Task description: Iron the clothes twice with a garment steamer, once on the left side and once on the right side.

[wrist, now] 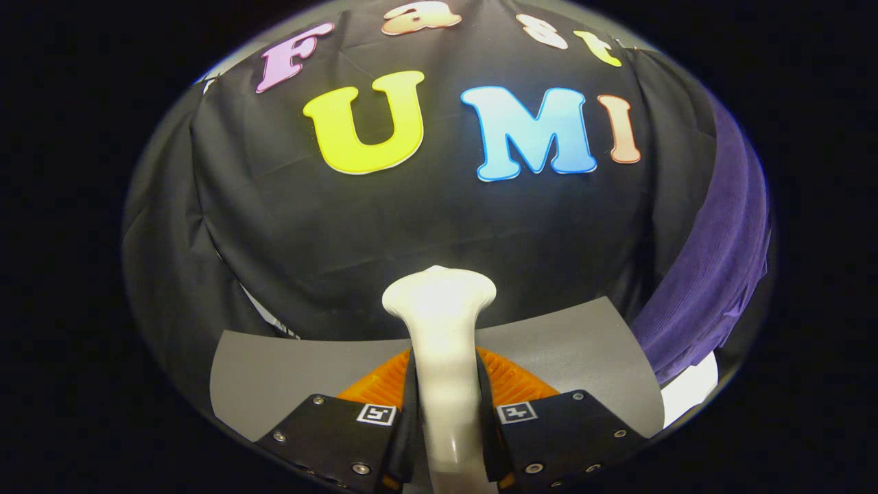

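— What have you got in the gripper (446, 384)?

— The garment steamer (442, 329). My two fingers are clamped on its pale handle, one pressing each side, and the handle runs up between them to the flared white head just ahead of the fingertips.

— Where are the clothes?

— A purple garment (713, 274) hangs off to my right, well apart from the steamer head. Its near edge runs as a long curve from high up down toward the grey table (583, 343). The head is not touching it.

— What lies under the steamer?

— The grey table, its surface showing bare on both sides of the handle. Its far edge lies level with the head; beyond it hangs the black cloth wall (411, 219), creased in a few places. An orange ribbed part (511, 384) shows just behind my fingers, on either side of the handle; I cannot tell what it belongs to.

— Any room to swing right?

— Between the head and the garment's edge there is open space, backed by the black cloth. Something white (693, 391) sits below the garment's lower end, past the table's right corner.
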The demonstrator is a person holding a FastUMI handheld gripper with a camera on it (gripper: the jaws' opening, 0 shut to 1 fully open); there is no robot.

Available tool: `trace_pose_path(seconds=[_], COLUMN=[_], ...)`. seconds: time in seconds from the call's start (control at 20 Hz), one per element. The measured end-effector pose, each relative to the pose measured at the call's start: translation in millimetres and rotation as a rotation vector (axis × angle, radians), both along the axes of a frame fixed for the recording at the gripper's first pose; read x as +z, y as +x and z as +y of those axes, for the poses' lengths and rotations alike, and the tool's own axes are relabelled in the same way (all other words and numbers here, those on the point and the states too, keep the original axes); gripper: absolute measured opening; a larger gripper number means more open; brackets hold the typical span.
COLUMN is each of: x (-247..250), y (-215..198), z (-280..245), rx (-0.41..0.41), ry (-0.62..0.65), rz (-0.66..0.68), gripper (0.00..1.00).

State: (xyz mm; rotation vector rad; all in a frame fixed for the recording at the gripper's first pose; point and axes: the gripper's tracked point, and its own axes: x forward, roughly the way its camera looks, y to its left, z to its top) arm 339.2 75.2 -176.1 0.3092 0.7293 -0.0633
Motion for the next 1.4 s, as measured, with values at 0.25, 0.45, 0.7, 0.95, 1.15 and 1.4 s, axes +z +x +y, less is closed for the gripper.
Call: trace_pose_path(seconds=[0.25, 0.45, 0.7, 0.95, 1.15, 1.4], x=[32, 51, 73, 74, 88, 106], y=[-32, -66, -118, -161, -193, -228], z=[-35, -60, -99, -125, -147, -172], rx=[-0.066, -0.070, -0.073, -0.062, -0.050, -0.047], ry=[0.015, -0.017, -0.096, -0.186, -0.236, -0.238], rz=[-0.091, -0.130, -0.159, -0.139, -0.150, -0.185], gripper=[0.39, 0.38, 0.38, 0.39, 0.39, 0.39])
